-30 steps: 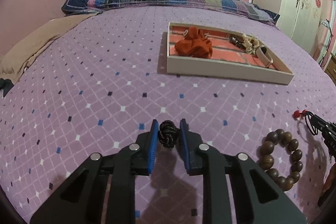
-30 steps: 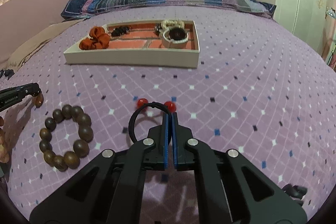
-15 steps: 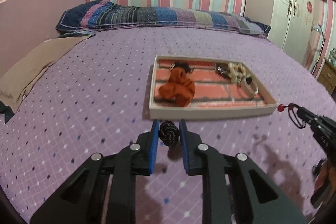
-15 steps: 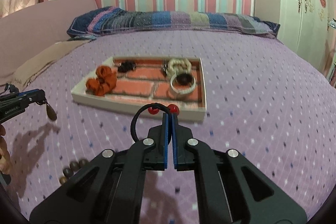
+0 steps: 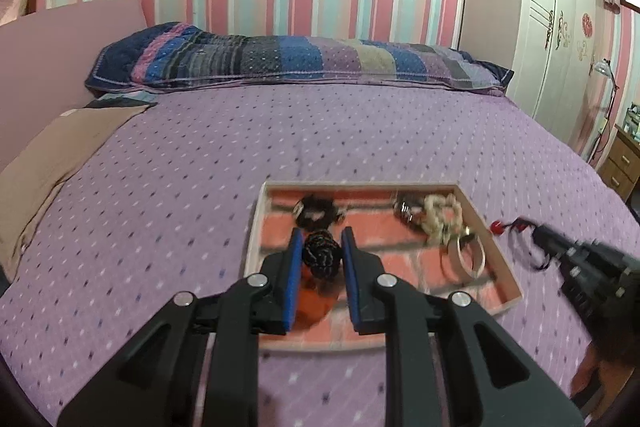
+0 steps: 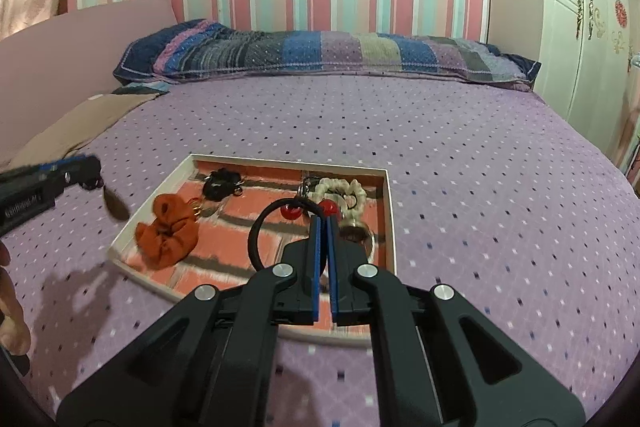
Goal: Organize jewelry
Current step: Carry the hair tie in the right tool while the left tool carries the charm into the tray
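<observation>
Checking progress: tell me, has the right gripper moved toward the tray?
Yes. The right gripper, shut on the hair tie, has come forward from the bedspread to over the tray.

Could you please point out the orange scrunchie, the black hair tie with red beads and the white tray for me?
orange scrunchie (image 6: 168,233): right wrist view, middle of its folds.
black hair tie with red beads (image 6: 256,233): right wrist view, left side of its loop.
white tray (image 6: 391,211): right wrist view, right wall.

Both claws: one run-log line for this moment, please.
left claw: shut on braided knot | right claw: shut on hair tie | both over tray
</observation>
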The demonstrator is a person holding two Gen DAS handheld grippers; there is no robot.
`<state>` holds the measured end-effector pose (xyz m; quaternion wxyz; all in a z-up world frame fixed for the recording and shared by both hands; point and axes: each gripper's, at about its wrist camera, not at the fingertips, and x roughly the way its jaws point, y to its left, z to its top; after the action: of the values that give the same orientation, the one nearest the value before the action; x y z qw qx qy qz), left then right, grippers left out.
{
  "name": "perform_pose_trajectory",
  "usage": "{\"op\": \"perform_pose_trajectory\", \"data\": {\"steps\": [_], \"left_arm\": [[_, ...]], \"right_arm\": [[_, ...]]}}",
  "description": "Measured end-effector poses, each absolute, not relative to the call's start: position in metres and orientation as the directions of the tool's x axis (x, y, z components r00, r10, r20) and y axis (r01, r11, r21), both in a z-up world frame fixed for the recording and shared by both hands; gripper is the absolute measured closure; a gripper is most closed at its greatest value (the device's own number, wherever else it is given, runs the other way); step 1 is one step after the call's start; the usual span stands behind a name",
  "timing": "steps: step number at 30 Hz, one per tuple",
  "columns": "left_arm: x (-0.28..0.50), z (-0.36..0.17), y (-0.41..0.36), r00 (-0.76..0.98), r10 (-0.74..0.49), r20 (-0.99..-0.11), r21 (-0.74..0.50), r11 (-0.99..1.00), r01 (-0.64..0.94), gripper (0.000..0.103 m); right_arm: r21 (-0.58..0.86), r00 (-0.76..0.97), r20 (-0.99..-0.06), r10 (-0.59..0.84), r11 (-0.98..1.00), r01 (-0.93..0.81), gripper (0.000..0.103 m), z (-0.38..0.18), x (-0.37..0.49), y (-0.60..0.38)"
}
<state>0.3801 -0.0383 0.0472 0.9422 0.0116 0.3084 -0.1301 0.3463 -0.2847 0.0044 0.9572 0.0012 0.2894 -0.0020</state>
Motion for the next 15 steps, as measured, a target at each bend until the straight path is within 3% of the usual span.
{"op": "perform_pose_trajectory", "data": {"steps": [15], "left_arm": [[0.509, -0.028, -0.067, 0.673, -0.165, -0.721, -0.015, 0.975, 0.223, 0.083]], "right_arm": [[0.011, 0.738, -0.674, -0.032, 0.998, 0.054, 0.099, -0.049, 0.467, -0.299]]}}
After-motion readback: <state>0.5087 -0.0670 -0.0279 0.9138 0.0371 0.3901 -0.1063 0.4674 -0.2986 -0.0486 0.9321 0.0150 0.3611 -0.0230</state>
